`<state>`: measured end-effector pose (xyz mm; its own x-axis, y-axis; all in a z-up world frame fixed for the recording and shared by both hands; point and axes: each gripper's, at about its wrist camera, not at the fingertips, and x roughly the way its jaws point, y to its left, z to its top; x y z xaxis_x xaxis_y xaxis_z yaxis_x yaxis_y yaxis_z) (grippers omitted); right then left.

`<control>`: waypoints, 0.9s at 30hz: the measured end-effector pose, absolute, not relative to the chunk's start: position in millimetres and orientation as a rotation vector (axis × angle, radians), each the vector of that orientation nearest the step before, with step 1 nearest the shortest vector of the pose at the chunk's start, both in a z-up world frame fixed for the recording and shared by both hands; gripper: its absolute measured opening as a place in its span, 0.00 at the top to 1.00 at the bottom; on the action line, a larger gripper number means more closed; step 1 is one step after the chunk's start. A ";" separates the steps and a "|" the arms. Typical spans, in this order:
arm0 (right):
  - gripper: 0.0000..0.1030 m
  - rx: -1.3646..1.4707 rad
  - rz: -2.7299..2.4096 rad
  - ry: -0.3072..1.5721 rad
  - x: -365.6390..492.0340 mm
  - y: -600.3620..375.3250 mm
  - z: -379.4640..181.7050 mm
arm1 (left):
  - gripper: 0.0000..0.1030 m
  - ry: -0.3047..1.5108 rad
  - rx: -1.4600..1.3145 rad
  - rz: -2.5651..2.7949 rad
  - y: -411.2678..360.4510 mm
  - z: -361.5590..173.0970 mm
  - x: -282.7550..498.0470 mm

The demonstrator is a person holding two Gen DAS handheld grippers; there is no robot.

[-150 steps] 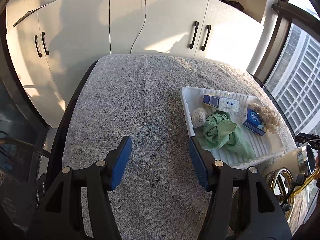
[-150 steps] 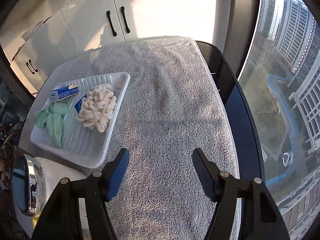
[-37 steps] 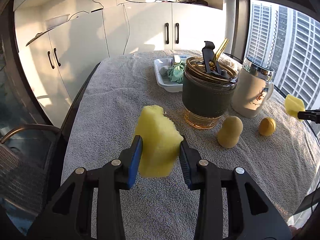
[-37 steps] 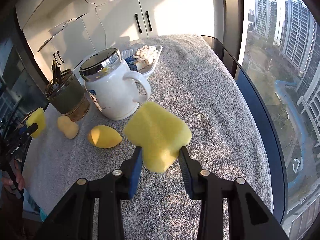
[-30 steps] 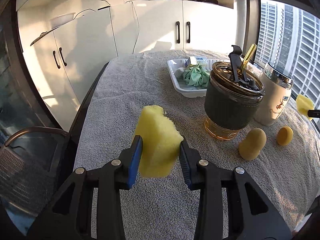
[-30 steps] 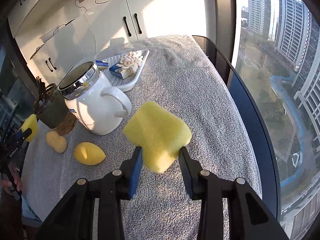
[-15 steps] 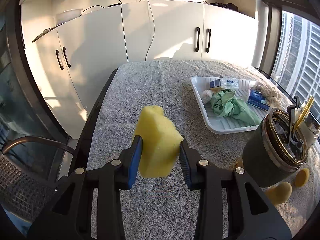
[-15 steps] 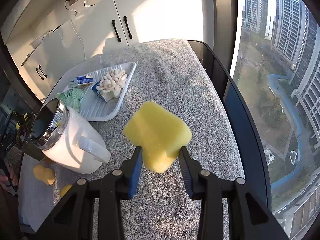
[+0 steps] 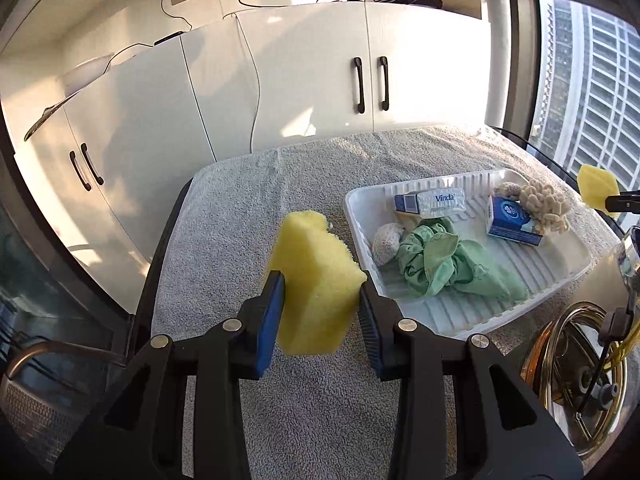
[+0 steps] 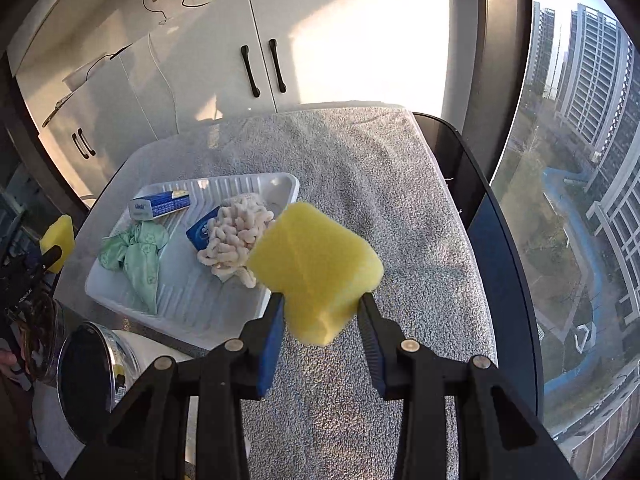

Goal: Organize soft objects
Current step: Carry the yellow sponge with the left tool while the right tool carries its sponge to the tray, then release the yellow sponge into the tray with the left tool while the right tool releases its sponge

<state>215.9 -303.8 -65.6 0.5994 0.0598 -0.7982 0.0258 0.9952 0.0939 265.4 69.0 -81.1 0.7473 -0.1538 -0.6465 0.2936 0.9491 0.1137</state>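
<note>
My left gripper [image 9: 320, 300] is shut on a yellow sponge [image 9: 314, 280], held in the air just left of the white tray [image 9: 532, 300]. My right gripper [image 10: 320, 312] is shut on a second yellow sponge [image 10: 316, 268], held above the towel at the tray's [image 10: 180, 312] near right corner. In the tray lie a green cloth [image 9: 444, 264], a cream knobbly cloth [image 10: 236, 240], a blue and white tissue pack [image 9: 432, 202], a blue packet [image 9: 508, 220] and a pale round puff [image 9: 386, 238]. Each wrist view shows the other hand's sponge at its edge.
A grey towel [image 10: 360, 168] covers the dark table. A gold-rimmed tumbler [image 9: 576, 376] with a straw stands near right in the left wrist view. A white steel-rimmed mug [image 10: 96, 364] stands below the tray in the right wrist view. White cabinets [image 9: 280, 92] stand behind, a window to the right.
Both grippers have carried their sponges forward along the table toward the tray. The tumbler and mug have slid to the near edge of view, and the small yellow pieces have dropped out of sight.
</note>
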 end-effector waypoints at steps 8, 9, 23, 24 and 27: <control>0.62 0.087 0.060 0.925 250.3 -284.6 -59.3 | 0.66 0.727 0.237 -0.358 35.0 -82.4 290.2; 0.62 0.080 0.070 0.928 254.5 -281.6 -59.6 | 0.66 0.729 0.241 -0.375 31.2 -82.8 292.6; 0.62 -0.027 0.178 1.026 317.3 -232.6 -83.2 | 0.66 0.835 0.236 -0.471 2.3 -98.8 321.9; 0.62 -0.033 0.178 1.035 319.3 -231.0 -86.0 | 0.66 0.841 0.229 -0.471 2.7 -100.3 322.9; 0.61 -0.060 0.165 1.063 323.8 -226.9 -94.4 | 0.65 0.846 0.226 -0.475 2.5 -101.6 323.1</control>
